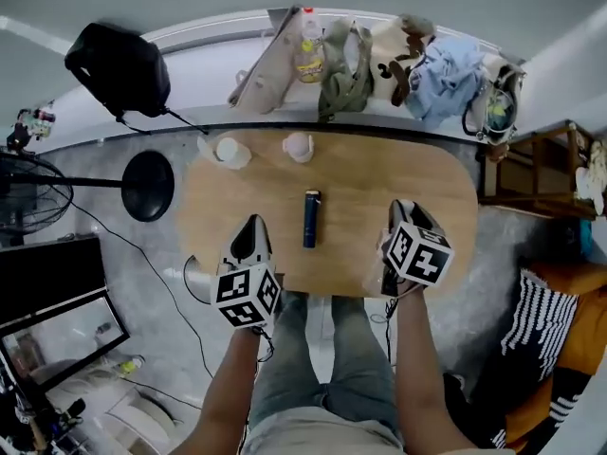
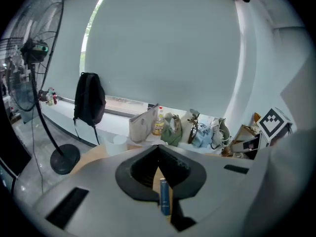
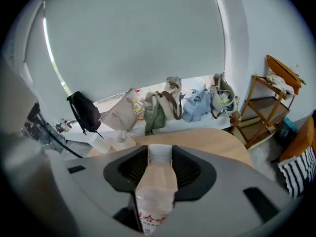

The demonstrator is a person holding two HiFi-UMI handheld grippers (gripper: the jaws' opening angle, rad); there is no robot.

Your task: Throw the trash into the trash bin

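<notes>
On the oval wooden table (image 1: 427, 173) a dark blue tube (image 1: 312, 218) lies lengthwise at the middle; it also shows through the left jaws (image 2: 164, 197). Two white crumpled cups (image 1: 232, 152) (image 1: 298, 146) sit at the far edge. My left gripper (image 1: 252, 227) hovers over the near edge, left of the tube and apart from it, its tips meeting with nothing held (image 2: 158, 147). My right gripper (image 1: 406, 218) is at the near right edge, shut on a clear plastic bottle (image 3: 155, 186) with a white cap and a pale label; the cap lies between the tips (image 3: 160, 154). No bin shows.
A black backpack (image 1: 119, 64), several bags (image 1: 379, 64) and a yellow bottle (image 1: 307, 45) line the window ledge behind the table. A fan (image 1: 28, 192) and its round base (image 1: 147, 186) stand on the left. A wooden shelf (image 1: 531, 169) is right. My legs are under the near edge.
</notes>
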